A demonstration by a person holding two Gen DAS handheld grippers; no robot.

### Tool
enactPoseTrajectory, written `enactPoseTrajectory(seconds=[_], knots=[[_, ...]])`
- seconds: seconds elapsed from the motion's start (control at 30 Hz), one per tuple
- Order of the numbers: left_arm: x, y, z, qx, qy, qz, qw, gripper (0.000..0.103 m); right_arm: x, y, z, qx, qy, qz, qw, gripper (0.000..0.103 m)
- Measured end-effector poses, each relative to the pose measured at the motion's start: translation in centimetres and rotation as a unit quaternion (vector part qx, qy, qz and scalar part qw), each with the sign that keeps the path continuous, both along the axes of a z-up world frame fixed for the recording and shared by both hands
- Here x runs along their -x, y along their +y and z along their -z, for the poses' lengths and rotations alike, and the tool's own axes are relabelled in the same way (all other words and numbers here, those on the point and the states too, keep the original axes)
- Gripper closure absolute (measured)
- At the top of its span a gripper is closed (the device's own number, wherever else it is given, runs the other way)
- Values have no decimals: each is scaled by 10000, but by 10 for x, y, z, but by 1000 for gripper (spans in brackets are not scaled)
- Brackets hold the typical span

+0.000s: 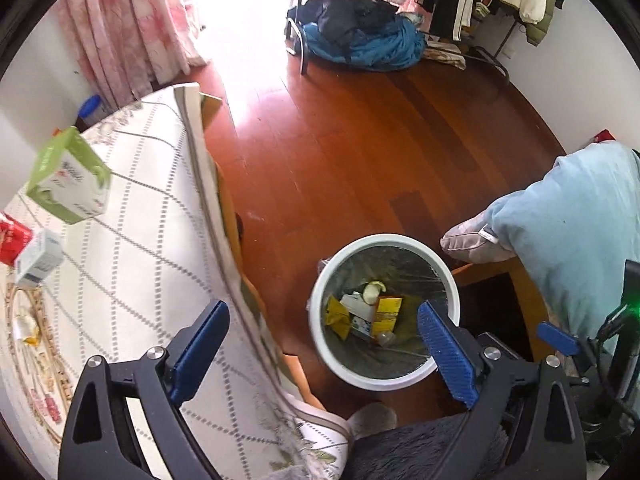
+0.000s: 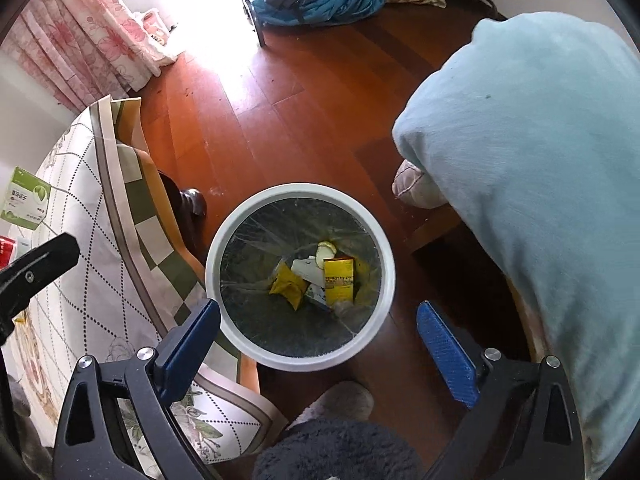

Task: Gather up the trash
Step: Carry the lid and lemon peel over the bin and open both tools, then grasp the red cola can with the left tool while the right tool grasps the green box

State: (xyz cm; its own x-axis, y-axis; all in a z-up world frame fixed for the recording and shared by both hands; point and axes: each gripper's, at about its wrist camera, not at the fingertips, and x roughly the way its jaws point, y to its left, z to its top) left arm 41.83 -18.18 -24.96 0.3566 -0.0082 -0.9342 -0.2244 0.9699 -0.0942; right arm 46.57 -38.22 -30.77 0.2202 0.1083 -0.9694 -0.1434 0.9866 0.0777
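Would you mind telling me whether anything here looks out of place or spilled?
Nothing is spilled around the white bin. Boxes remain on the table: a green box tilted on edge, a white box and a red box. Both tools, left tool and right tool, are open and hold nothing.

Lined white bin (image 2: 301, 354) holding yellow wrappers (image 2: 338, 280)

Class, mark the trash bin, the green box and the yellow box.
trash bin (image 2: 224, 248): right wrist view, left side of white rim.
green box (image 1: 70, 178): left wrist view, middle of its front face.
yellow box (image 2: 339, 278): right wrist view, its top face, inside the bin.
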Motion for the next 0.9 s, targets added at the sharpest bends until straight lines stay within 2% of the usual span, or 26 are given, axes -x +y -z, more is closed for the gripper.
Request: enactPoseTrajectory(seconds=[0.23, 0.33, 0.43, 0.53, 0.67, 0.83, 0.9], knots=[[29, 16, -26, -139, -237, -204, 9994, 7, 20, 8, -32, -67, -194, -48, 9998, 3], [44, 38, -41, -202, -381, -434, 9981, 7, 27, 19, -51, -182, -280, -102, 9994, 3], [65, 74, -57, -438, -563, -859, 9937, 7, 35, 44, -76, -367, -444, -265, 9980, 3], [92, 125, -66, -764, -669, -1397, 9850, 7, 42, 83, -98, -590, -576, -559, 9950, 3], [131, 209, -59, -1206, -509, -2335, 9635, 7, 49, 152, -111, -801, -592, -1122, 9887, 3], [147, 291, -46, -1169, -336, -3128, 9420, 7, 46, 255, -102, -989, -397, -1568, 9819, 3], [144, 312, -44, -1088, -333, -3269, 9382, 7, 37, 303, -97, -1004, -342, -1668, 9803, 3]])
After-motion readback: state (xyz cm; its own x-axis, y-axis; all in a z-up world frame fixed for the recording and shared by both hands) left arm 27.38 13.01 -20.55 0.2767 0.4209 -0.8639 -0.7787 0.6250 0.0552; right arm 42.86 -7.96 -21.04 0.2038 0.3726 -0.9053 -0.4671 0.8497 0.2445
